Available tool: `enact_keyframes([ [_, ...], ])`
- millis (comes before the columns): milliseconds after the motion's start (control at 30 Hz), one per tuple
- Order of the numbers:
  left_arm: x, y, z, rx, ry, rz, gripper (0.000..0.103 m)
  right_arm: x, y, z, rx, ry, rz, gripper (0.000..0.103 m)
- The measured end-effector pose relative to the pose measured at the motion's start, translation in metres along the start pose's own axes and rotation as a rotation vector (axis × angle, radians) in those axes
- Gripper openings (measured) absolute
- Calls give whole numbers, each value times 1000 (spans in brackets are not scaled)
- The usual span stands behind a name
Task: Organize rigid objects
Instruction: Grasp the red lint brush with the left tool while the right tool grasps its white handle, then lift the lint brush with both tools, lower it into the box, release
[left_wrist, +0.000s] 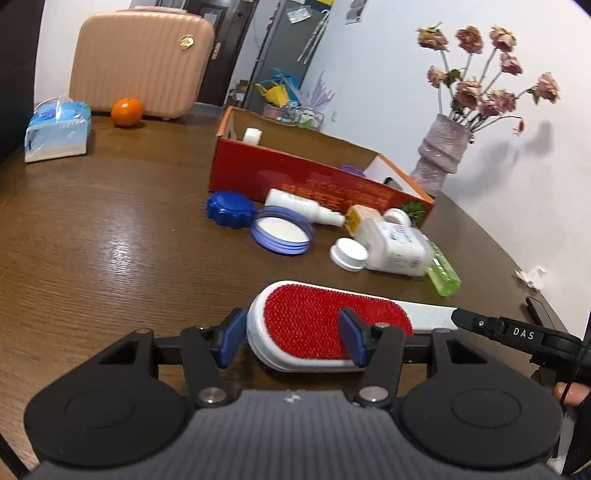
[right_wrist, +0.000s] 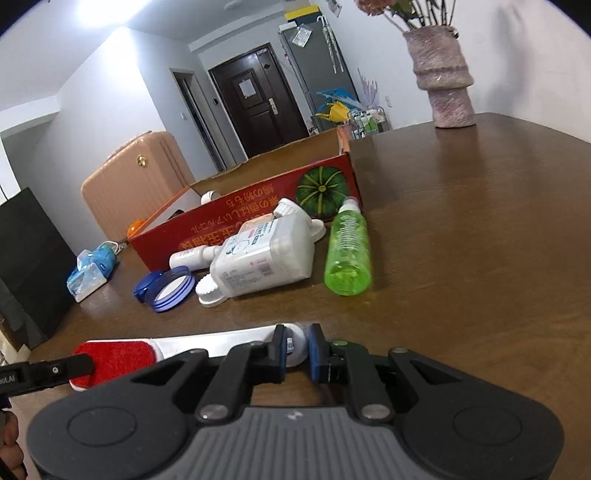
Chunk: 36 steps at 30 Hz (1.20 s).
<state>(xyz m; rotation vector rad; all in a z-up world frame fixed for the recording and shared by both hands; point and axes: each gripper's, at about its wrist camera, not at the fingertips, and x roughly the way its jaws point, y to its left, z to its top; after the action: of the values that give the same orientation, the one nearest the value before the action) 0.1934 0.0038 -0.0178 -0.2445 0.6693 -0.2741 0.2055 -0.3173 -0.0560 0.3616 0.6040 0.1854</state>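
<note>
A lint brush (left_wrist: 325, 325) with a red bristle pad and a white handle lies crosswise low over the brown table (left_wrist: 110, 240). My left gripper (left_wrist: 291, 339) is shut on its head, a blue pad against each side. My right gripper (right_wrist: 297, 350) is shut on the rounded end of the brush's white handle (right_wrist: 221, 341); its black finger (left_wrist: 480, 325) shows at the handle in the left wrist view. Beyond lie a green bottle (right_wrist: 347, 254), a large white bottle (right_wrist: 266, 254), a white spray bottle (left_wrist: 303, 206), a blue lid (left_wrist: 229, 210) and a purple-rimmed round lid (left_wrist: 282, 234), all in front of an open red cardboard box (left_wrist: 295, 173).
A vase of dried flowers (left_wrist: 439, 155) stands at the far right by the wall. A pink suitcase (left_wrist: 140, 62), an orange (left_wrist: 126, 112) and a tissue pack (left_wrist: 57, 133) sit at the far left. A flat black object (left_wrist: 541, 314) lies near the table's right edge.
</note>
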Motion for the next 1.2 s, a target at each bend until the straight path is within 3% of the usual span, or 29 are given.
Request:
enact_keyframes([
  [267, -4, -21, 8, 42, -59, -51, 55, -30, -9, 7, 24, -72, -7, 13],
  [433, 14, -28, 47, 95, -147, -74, 55, -22, -6, 37, -20, -144, -24, 13],
  [600, 51, -19, 105, 87, -207, -98, 54, 13, -4, 95, -25, -190, 2, 13],
  [833, 115, 11, 167, 1, -154, -99, 54, 84, -5, 161, 7, -195, 41, 13],
  [1033, 149, 31, 178, 18, -109, -46, 54, 138, -2, 179, -19, -142, 44, 13],
  [1100, 161, 36, 178, 30, -75, -3, 48, 153, 0, 180, -39, -119, 50, 13],
  [1200, 171, 47, 176, 8, -40, -3, 49, 169, 9, 179, -105, -79, 18, 13],
])
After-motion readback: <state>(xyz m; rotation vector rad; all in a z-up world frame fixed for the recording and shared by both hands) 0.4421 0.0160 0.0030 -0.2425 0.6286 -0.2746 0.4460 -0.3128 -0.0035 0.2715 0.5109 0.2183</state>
